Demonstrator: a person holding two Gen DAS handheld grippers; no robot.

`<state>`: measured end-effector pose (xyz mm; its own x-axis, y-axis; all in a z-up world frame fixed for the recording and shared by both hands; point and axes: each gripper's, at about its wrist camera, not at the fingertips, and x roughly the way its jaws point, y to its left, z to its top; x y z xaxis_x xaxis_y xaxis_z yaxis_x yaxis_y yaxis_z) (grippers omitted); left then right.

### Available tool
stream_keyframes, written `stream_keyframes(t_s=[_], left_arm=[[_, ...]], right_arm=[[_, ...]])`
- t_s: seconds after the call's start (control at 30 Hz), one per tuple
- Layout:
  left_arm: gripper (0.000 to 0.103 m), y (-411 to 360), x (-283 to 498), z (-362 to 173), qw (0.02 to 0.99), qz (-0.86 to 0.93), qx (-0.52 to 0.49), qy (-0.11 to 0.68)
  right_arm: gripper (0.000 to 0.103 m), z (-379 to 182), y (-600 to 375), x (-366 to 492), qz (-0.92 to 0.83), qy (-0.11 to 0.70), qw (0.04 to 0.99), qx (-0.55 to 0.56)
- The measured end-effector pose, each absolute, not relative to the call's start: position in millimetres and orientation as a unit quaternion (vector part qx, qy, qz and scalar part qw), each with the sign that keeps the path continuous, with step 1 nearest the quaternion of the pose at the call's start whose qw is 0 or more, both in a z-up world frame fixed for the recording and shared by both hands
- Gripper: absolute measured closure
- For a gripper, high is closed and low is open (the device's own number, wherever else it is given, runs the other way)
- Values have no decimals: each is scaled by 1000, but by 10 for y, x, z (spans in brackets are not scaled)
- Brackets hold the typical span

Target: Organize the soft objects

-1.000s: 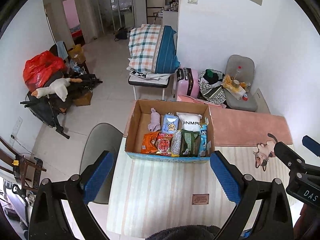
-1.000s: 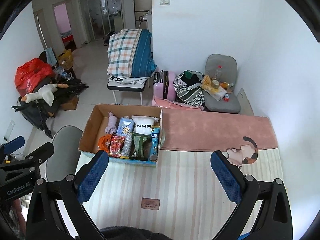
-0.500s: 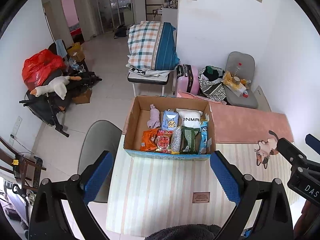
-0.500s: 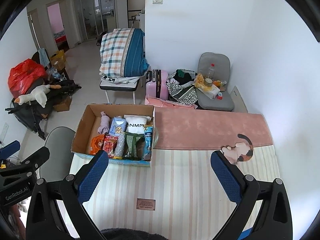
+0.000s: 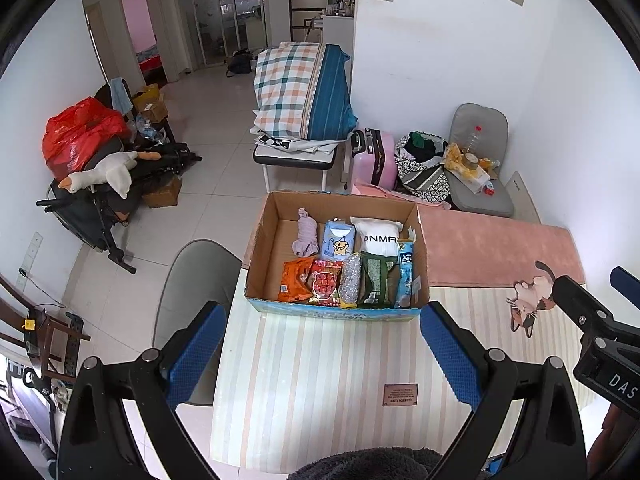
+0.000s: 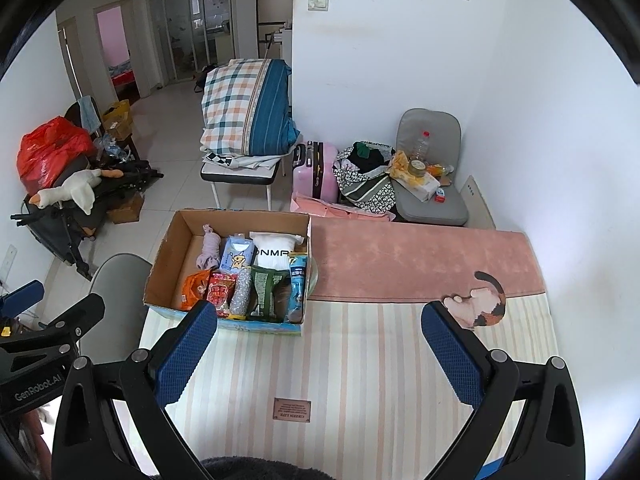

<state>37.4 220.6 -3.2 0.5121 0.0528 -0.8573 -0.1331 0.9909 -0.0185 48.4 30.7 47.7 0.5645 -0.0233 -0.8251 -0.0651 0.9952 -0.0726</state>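
An open cardboard box point(image 5: 264, 236) point(image 6: 164, 258) stands on a striped mat point(image 5: 320, 360) point(image 6: 360, 360) and holds several soft packets, a rolled lilac cloth point(image 5: 305, 232) and a white pack point(image 5: 378, 236). A cat-shaped soft toy point(image 5: 532, 300) point(image 6: 482, 304) lies at the mat's right, by a pink rug point(image 5: 492, 248) point(image 6: 420, 260). My left gripper point(image 5: 320, 354) is open and empty, well above the mat in front of the box. My right gripper point(image 6: 320, 354) is open and empty, above the mat right of the box.
A grey chair point(image 5: 192, 280) stands left of the mat. Beyond are a bench with a folded plaid quilt point(image 5: 300, 92), a pink suitcase point(image 5: 372, 156), bags, a grey floor seat point(image 5: 480, 168) and a stroller with a goose plush point(image 5: 104, 172).
Both grippers have drawn back and shifted slightly, so the box sits lower and nearer the fingers in both views. Both stay open and empty.
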Motion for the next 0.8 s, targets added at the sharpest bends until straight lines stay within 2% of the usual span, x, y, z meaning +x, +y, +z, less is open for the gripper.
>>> stream_keyframes(t_s=[0.8], left_arm=[[4, 2174, 415, -54, 869, 53, -41, 490]], right_arm=[[0, 520, 294, 455, 15, 463, 884, -53]])
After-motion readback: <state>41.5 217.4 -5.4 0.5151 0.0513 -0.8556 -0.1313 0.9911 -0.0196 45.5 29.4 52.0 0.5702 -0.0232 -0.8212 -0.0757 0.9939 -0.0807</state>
